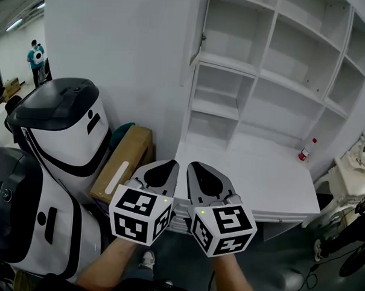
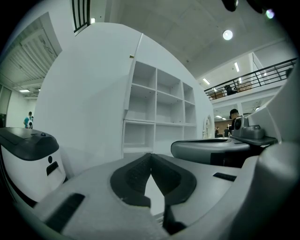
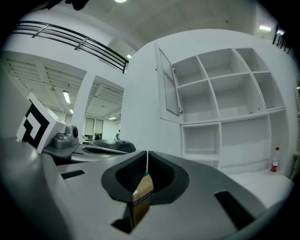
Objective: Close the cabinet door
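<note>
The white cabinet [image 1: 276, 73] of open shelves stands on the wall ahead. Its upper-left door [image 1: 197, 34] is swung open, edge-on to me in the head view. In the right gripper view the door [image 3: 169, 85] shows as a glass-paned leaf standing out from the top-left compartment. In the left gripper view I see only its thin edge [image 2: 134, 70]. Both grippers hang side by side low in front of the counter, well short of the door. The left gripper [image 1: 169, 163] [image 2: 151, 155] is shut and holds nothing. The right gripper [image 1: 193, 166] [image 3: 147, 153] is shut too, also holding nothing.
A white counter [image 1: 253, 175] runs below the shelves, with a red-capped bottle [image 1: 304, 151] [image 3: 274, 160] at its right end. Two white-and-black machines [image 1: 65, 128] and a cardboard box [image 1: 125, 160] crowd the left. Cables and gear lie on the floor at the right. A person [image 1: 35, 56] stands far off.
</note>
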`<state>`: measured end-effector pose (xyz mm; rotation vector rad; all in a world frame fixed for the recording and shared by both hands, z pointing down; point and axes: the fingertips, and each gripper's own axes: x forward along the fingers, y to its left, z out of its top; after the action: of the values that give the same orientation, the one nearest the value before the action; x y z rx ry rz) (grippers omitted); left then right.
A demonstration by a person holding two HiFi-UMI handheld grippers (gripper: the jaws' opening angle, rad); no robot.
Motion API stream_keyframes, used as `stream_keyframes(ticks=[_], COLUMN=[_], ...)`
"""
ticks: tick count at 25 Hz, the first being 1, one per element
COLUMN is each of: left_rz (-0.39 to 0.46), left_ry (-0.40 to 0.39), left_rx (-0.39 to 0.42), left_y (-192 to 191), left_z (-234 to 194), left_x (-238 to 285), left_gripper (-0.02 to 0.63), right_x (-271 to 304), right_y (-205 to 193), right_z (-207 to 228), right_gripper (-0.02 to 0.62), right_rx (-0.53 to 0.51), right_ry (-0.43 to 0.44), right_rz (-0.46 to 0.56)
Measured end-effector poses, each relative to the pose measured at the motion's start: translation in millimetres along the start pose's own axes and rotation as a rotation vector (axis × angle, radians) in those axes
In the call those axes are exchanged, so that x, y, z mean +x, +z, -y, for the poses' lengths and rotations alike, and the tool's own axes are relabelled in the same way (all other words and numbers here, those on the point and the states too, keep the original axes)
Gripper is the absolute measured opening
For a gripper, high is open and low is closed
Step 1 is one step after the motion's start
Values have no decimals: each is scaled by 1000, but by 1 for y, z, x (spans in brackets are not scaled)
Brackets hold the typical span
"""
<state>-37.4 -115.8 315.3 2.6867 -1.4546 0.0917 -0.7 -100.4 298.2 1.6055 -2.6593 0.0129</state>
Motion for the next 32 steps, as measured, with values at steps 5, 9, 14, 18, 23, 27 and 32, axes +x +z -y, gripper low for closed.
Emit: stream_keyframes(ticks=[5,9,14,18,23,27,32], left_rz=[21,42,58,80,102,122,125], left_ry=[-20,-36,-74,-106,-139,-167,-192], left_rx=[8,22,39,42,52,66,76], left_y=[16,35,60,81,101,116,121], left_z=[-24,-45,-67,-82,-99,-106,-117], left_x=[25,43,63,75,86,92,99], left_gripper=[12,12,12,12,12,12,12], right_x=[33,61,92,110,129,142,154], right_y=[17,36,65,98,136,158,173], right_z=[9,18,25,29,32,37,38], right_gripper=[21,21,23,23,25,25,87], right_rx=[-1,-6,-21,-49,-86,-104,-124], right_ry=[-3,-16,-32,-58,-92,-130,-167], right_rz=[25,48,78,123,177,202,216])
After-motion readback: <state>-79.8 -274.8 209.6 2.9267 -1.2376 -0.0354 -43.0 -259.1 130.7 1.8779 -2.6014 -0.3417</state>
